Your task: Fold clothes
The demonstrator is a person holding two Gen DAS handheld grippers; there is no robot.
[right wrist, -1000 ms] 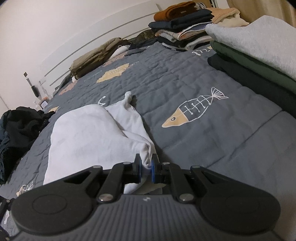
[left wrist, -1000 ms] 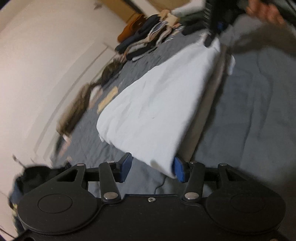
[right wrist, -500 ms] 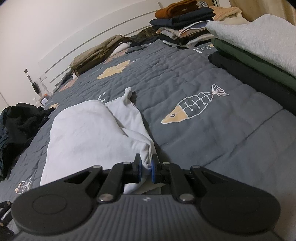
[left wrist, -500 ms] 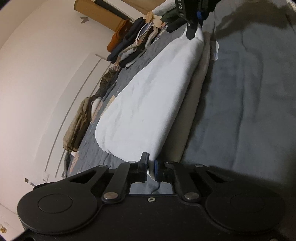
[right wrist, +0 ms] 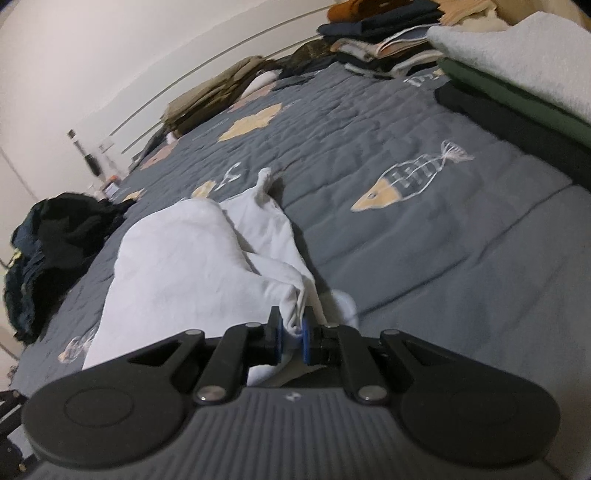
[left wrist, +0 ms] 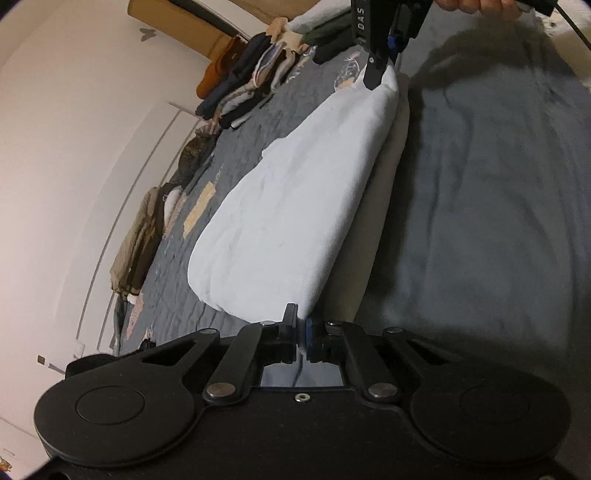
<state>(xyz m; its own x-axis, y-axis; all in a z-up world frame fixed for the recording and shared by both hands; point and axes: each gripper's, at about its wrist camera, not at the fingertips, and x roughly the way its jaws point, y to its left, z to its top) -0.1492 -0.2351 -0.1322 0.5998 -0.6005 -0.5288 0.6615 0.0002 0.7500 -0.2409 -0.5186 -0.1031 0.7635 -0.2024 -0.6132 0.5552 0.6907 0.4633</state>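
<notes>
I had the white garment (left wrist: 288, 206) lying across the grey quilt (right wrist: 424, 236), and I take that garment as my landmark. My left gripper (left wrist: 300, 332) was at its near corner, jaws pressed together on the hem with only a thin sliver of white cloth showing between the blue pads. From that corner the garment ran away from me as a long, smooth fold to its far end, where my right gripper (left wrist: 384, 62) had the other corner; a hand (left wrist: 476, 5) showed just above it at the top edge of the left wrist view.

In the right wrist view, my right gripper (right wrist: 291, 338) was nearly closed on a bunched wad of the same white cloth (right wrist: 184, 266), the fabric puckered between the pads. Beyond the garment a twisted tip of cloth stuck up off the quilt, and past that a fish pattern (right wrist: 410, 177) was printed on the quilt's surface. To the garment's left sat a dark heap of clothes (right wrist: 55, 251). Far beyond the garment, against the wall, stood folded stacks (right wrist: 384, 37); nearer on the right a grey folded piece (right wrist: 524, 59) lay on a green one.
</notes>
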